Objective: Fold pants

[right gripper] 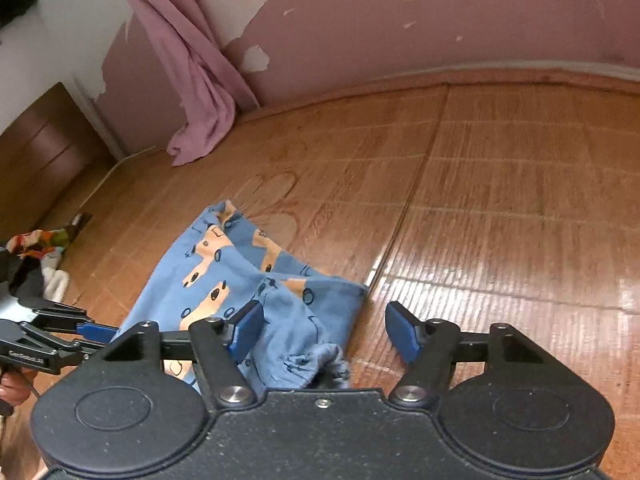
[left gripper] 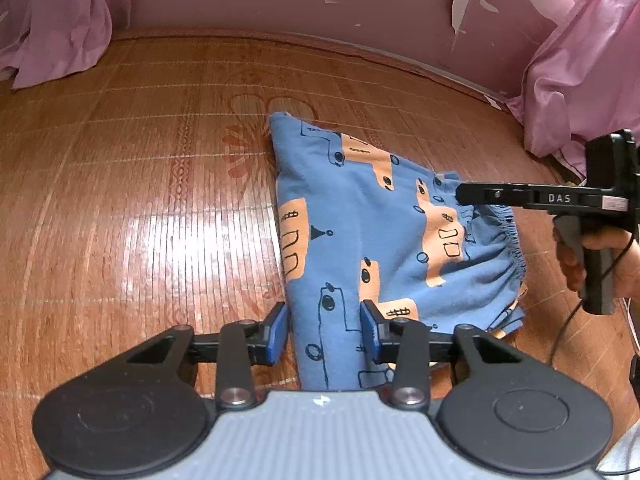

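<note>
Blue pants [left gripper: 360, 220] with orange and black prints lie folded on the bamboo mat [left gripper: 140, 200]. Their gathered waistband [left gripper: 508, 248] is on the right in the left wrist view. My left gripper [left gripper: 325, 332] is open and low over the near end, with a strip of the cloth between its blue pads [left gripper: 278, 334]. From the right, the right gripper [left gripper: 460, 194] reaches over the waistband, held by a hand [left gripper: 600, 244]. In the right wrist view the right gripper [right gripper: 325, 334] is open above the crumpled waistband [right gripper: 320, 364] of the pants [right gripper: 224, 276], holding nothing. The left gripper [right gripper: 92, 330] shows at the left edge.
Pink curtains [left gripper: 60, 40] hang at both far corners, and another curtain [right gripper: 200, 92] touches the mat. A peeling pink wall [left gripper: 320, 0] bounds the far side. A heap of mixed clothes [right gripper: 36, 256] lies at the left by a brown wooden panel [right gripper: 44, 148]. Bare mat [right gripper: 500, 200] stretches to the right.
</note>
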`<state>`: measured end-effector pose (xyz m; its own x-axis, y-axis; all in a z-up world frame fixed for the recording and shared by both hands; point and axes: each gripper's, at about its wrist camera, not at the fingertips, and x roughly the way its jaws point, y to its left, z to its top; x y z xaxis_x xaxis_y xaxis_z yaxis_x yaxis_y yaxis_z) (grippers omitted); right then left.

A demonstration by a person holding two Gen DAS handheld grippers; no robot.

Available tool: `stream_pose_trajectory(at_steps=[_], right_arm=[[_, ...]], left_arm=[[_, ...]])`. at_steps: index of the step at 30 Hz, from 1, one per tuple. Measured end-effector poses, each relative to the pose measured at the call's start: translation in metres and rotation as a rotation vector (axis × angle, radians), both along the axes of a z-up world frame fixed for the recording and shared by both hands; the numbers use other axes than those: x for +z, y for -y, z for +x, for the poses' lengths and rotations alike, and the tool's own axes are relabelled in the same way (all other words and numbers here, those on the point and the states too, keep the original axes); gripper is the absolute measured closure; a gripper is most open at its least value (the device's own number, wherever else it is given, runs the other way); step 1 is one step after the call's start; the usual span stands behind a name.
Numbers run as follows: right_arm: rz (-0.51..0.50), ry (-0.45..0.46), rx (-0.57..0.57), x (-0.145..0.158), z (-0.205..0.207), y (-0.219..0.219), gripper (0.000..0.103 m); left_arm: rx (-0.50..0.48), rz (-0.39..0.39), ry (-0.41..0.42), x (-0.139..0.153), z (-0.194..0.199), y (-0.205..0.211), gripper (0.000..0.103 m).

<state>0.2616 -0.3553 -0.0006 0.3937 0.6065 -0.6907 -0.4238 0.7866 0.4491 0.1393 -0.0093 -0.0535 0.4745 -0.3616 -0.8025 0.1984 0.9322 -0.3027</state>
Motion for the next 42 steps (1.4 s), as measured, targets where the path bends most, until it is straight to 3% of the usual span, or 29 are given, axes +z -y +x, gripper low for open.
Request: stream_pose_trajectory(at_steps=[4, 8, 17, 22, 25, 31, 35, 38, 40, 42], right_arm=[[0.01, -0.002, 0.046, 0.003, 0.0, -0.004, 0.045], [-0.03, 0.015, 0.078, 0.007, -0.001, -0.011, 0.07], [-0.006, -0.004, 0.033, 0.008, -0.006, -0.008, 0.081], [-0.039, 0.016, -0.033, 0.011, -0.019, -0.016, 0.082], [-0.008, 0.001, -0.045, 0.011, -0.019, -0.013, 0.078], [0.045, -0.043, -0.073, 0.004, -0.015, -0.004, 0.065], [0.079, -0.051, -0.065, 0.0, -0.018, -0.004, 0.048], [0.089, -0.043, -0.051, 0.001, -0.02, -0.008, 0.044], [0.079, -0.038, -0.048, 0.0, -0.02, -0.01, 0.045], [0.025, -0.013, -0.055, 0.001, -0.022, -0.014, 0.07]], left_arm=[[0.007, -0.015, -0.01, 0.0, 0.0, -0.002, 0.063], [0.014, -0.021, -0.015, 0.0, 0.0, -0.002, 0.065], [0.027, 0.006, -0.01, 0.001, -0.001, 0.003, 0.066], [0.021, 0.027, -0.01, 0.002, 0.001, 0.003, 0.066], [0.018, 0.036, -0.008, 0.001, 0.003, 0.003, 0.066], [0.012, 0.04, -0.006, 0.001, 0.005, 0.003, 0.066], [0.002, 0.04, -0.005, 0.001, 0.005, 0.001, 0.065], [0.003, 0.034, -0.006, 0.001, 0.005, 0.0, 0.064], [0.008, 0.025, -0.01, 0.001, 0.005, -0.003, 0.063], [0.012, 0.018, -0.015, 0.001, 0.006, -0.004, 0.065]])
